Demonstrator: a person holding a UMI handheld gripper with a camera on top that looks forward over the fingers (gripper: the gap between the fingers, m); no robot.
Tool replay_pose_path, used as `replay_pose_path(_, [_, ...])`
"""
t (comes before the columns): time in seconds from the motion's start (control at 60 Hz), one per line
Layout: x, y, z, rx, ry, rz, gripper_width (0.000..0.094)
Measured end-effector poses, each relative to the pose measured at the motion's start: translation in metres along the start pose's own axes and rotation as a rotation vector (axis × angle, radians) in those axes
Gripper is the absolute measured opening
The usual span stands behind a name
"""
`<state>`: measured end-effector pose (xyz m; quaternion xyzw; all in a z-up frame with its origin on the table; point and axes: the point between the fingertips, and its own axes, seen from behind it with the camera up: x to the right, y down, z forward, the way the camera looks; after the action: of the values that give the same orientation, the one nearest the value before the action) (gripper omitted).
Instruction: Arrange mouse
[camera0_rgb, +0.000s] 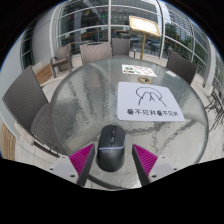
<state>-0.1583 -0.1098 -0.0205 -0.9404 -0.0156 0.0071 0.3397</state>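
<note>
The gripper (112, 163) stood spread, its two fingers flanking a dark mouse (111, 147) that lay on the round glass tabletop (70, 105). The mouse sat between the pink pads (81, 160), and a sliver of gap seemed to show at either side, though the wide view made that hard to be sure of; it appeared to rest on the glass under its own weight, not clamped. Just beyond it lay a white mouse mat (151, 102) printed with a line drawing and a row of characters.

This looked like the grasping step: the fingers were lined up on the mouse's flanks but had not closed. The next move would call for closing squarely on both sides, then carrying it forward onto the mat.

The mouse's long axis ran straight ahead along the fingers, its narrower end pointing away toward the mat.
</note>
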Motion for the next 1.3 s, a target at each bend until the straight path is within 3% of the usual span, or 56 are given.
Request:
replay_pose_path(0.1, [0.010, -0.017, 0.009, 0.020, 0.011, 0.030, 0.0631])
replay_pose_path(0.15, [0.007, -0.019, 0.013, 0.019, 0.013, 0.038, 0.0481])
replay_pose_path(0.283, [-0.004, -0.019, 0.012, 0.039, 0.019, 0.059, 0.0333])
replay_pose_path(0.467, [-0.005, -0.028, -0.007, 0.014, -0.007, 0.037, 0.0281])
replay_pose_path(0.717, [0.041, -0.246, -0.120, 0.341, 0.015, -0.004, 0.0283])
replay_pose_path(0.833, [0.096, -0.318, -0.110, 0.411, 0.055, -0.019, 0.0281])
replay_pose_path(0.95, [0.145, -0.319, -0.055, 0.342, 0.070, 0.012, 0.0281])
replay_pose_path(1.083, [0.171, -0.244, 0.037, 0.163, 0.045, 0.033, 0.0278])
replay_pose_path(1.3, [0.164, -0.157, 0.114, 0.001, -0.023, 0.053, 0.0279])
